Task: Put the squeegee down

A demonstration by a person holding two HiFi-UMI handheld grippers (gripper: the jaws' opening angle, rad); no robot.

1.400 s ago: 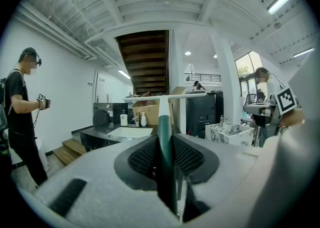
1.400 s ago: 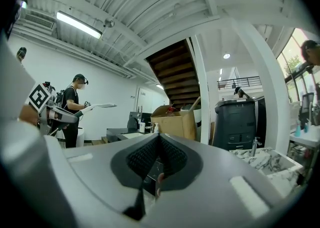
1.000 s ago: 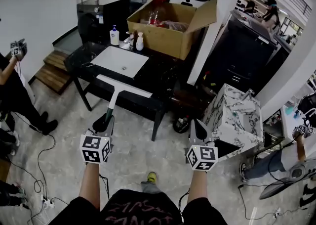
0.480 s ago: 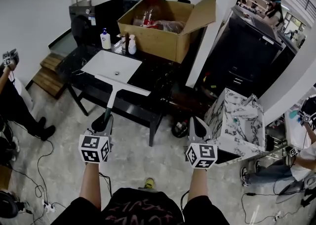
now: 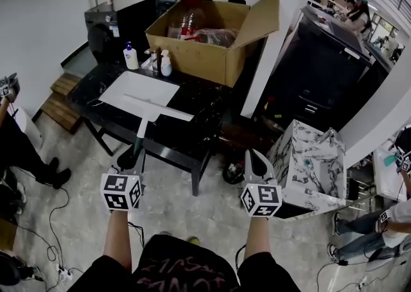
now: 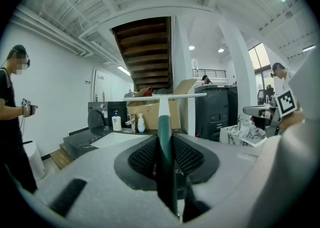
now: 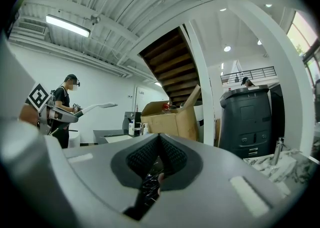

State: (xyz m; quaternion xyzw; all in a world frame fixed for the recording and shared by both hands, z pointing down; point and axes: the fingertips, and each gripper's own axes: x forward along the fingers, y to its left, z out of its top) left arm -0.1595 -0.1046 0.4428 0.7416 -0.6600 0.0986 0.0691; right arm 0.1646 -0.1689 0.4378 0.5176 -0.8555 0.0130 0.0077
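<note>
Green-handled squeegee [image 6: 164, 122] clamped between left fingers [image 6: 141, 156].

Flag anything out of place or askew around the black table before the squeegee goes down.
The open cardboard box takes up much of the black table, right beside the white sink. A marble-patterned unit sits skewed on the floor to the right. Nothing looks spilled or broken.

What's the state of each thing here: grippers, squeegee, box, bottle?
Squeegee, held in the air by its handle, not yet set down.
Left gripper, shut on the squeegee.
Right gripper, shut, empty.
Cardboard box, flaps open.
Pump bottle, upright on the black table.
</note>
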